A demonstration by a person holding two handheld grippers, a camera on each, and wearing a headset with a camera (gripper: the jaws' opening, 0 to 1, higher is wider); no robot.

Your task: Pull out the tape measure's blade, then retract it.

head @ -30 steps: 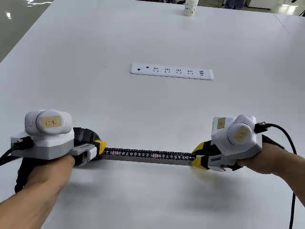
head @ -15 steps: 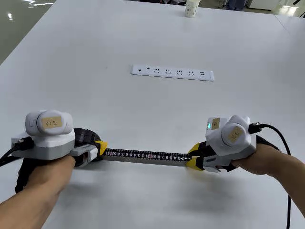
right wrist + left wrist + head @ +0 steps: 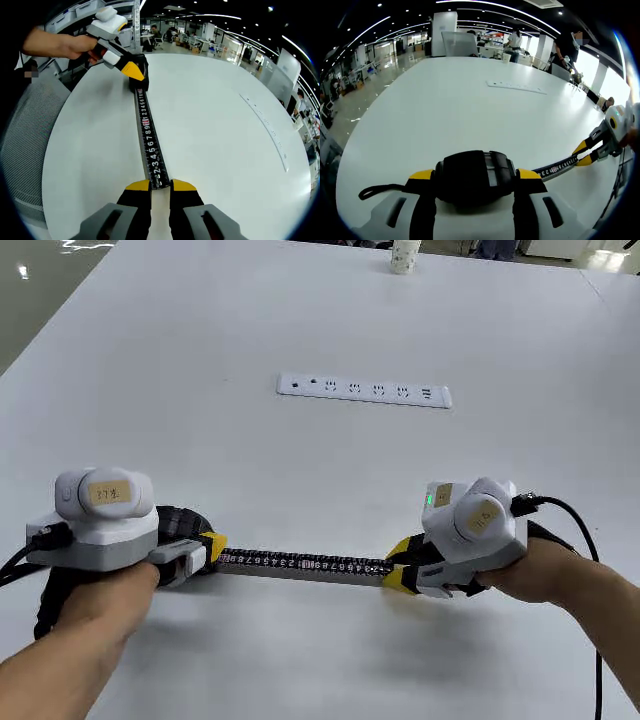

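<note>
While the black tape measure case (image 3: 475,172) sits clamped between the yellow-tipped jaws of the left gripper (image 3: 203,552), which are parted only as wide as the case itself, its blade (image 3: 149,142) lies drawn out flat along the white table (image 3: 300,460) toward the right gripper (image 3: 155,186). That gripper's jaws are almost closed and pinch the blade's end. White numerals on the black blade read 1 through 9 from the pinched end, then a red mark and further digits. Each gripper carries a tan sticker (image 3: 108,495) whose writing is too small to read. Farther back lie a white power strip (image 3: 363,391) and, near the far edge, a paper cup (image 3: 404,255).
</note>
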